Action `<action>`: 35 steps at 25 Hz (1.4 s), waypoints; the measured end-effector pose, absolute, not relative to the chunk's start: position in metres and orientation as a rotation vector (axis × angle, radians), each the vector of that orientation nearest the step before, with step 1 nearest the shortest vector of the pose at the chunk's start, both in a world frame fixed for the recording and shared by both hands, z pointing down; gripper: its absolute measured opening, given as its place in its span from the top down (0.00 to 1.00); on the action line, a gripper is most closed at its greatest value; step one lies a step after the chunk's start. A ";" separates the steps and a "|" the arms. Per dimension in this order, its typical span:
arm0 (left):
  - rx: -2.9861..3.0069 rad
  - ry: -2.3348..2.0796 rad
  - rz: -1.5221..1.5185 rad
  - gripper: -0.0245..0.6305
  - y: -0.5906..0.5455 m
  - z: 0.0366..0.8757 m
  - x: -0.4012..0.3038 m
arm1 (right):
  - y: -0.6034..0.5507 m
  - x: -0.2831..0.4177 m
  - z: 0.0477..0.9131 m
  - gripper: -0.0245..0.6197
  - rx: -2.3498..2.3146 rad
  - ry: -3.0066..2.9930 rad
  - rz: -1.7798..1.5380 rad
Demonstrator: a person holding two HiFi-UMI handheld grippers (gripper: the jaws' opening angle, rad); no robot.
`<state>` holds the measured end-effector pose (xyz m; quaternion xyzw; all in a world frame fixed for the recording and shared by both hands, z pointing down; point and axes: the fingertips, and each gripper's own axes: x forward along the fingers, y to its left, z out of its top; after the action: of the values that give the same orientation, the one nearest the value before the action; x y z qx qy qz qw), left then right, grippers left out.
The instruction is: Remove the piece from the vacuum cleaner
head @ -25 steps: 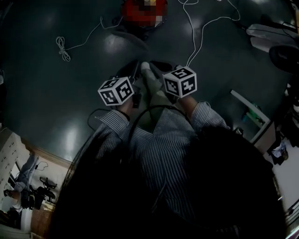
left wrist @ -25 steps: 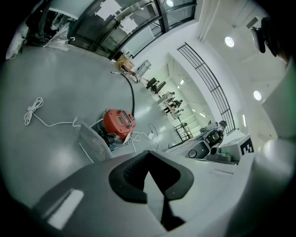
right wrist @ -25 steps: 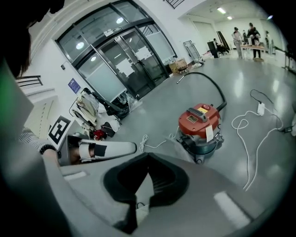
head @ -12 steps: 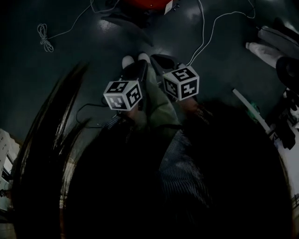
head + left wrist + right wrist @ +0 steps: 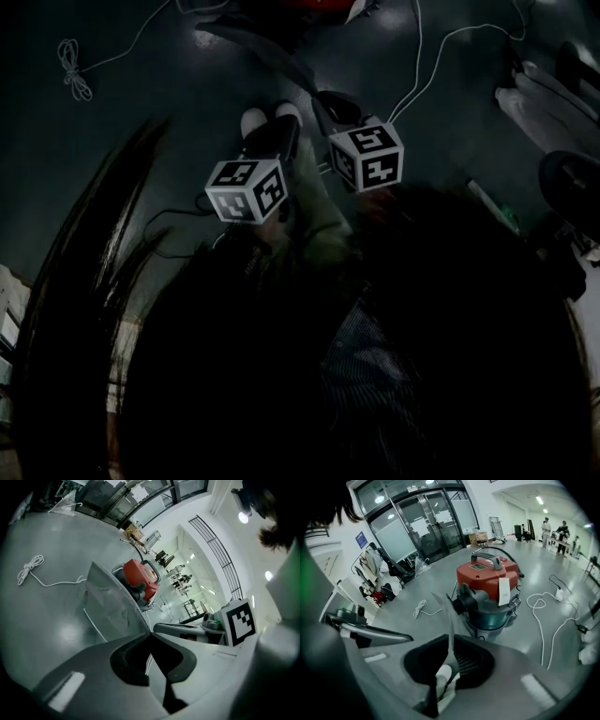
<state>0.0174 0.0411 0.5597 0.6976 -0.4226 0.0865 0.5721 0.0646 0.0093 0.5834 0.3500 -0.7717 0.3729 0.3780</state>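
A thin, clear grey flat piece (image 5: pixel 110 604) sticks out ahead of both grippers. The left gripper (image 5: pixel 150 633) is shut on one edge of it. In the right gripper view I see the piece (image 5: pixel 450 616) edge-on between the jaws of the right gripper (image 5: pixel 450 645), which are opening, though the pads still touch it. The red vacuum cleaner (image 5: pixel 490 590) stands on the floor a short way ahead, apart from the piece; it shows smaller in the left gripper view (image 5: pixel 140 579). In the head view the left gripper (image 5: pixel 274 141) and right gripper (image 5: pixel 337 108) are side by side above the person's shoes.
A coiled white cord (image 5: pixel 419 607) lies on the grey floor to the left, and a long white cable (image 5: pixel 543 613) loops at the right. Glass doors (image 5: pixel 426 522) and a clothes rack (image 5: pixel 377 569) stand behind. People (image 5: pixel 555 530) stand far off. Dark hair covers the lower head view.
Both marker cubes have stayed side by side and shifted slightly forward. The head view has tilted, so the vacuum slid to the top edge. Dark hair now covers much more of the picture.
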 end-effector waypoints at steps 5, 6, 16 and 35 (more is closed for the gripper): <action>1.636 -0.989 0.203 0.95 0.035 0.564 0.015 | -0.001 0.058 0.603 0.74 0.847 -1.954 0.933; 1.635 -0.989 0.200 0.95 0.035 0.563 0.015 | -0.001 0.057 0.605 0.74 0.838 -1.946 0.927; 1.588 -0.992 0.183 0.95 0.046 0.568 0.008 | 0.000 0.049 0.626 0.87 0.835 -1.905 0.899; 1.558 -1.045 0.144 0.95 0.055 0.553 -0.021 | 0.024 -0.007 0.601 0.94 0.830 -1.999 1.021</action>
<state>-0.0215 0.0550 0.5527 0.6690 -0.4486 0.0620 0.5894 -0.0072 0.0243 0.6008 0.3227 -0.7775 0.3972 0.3654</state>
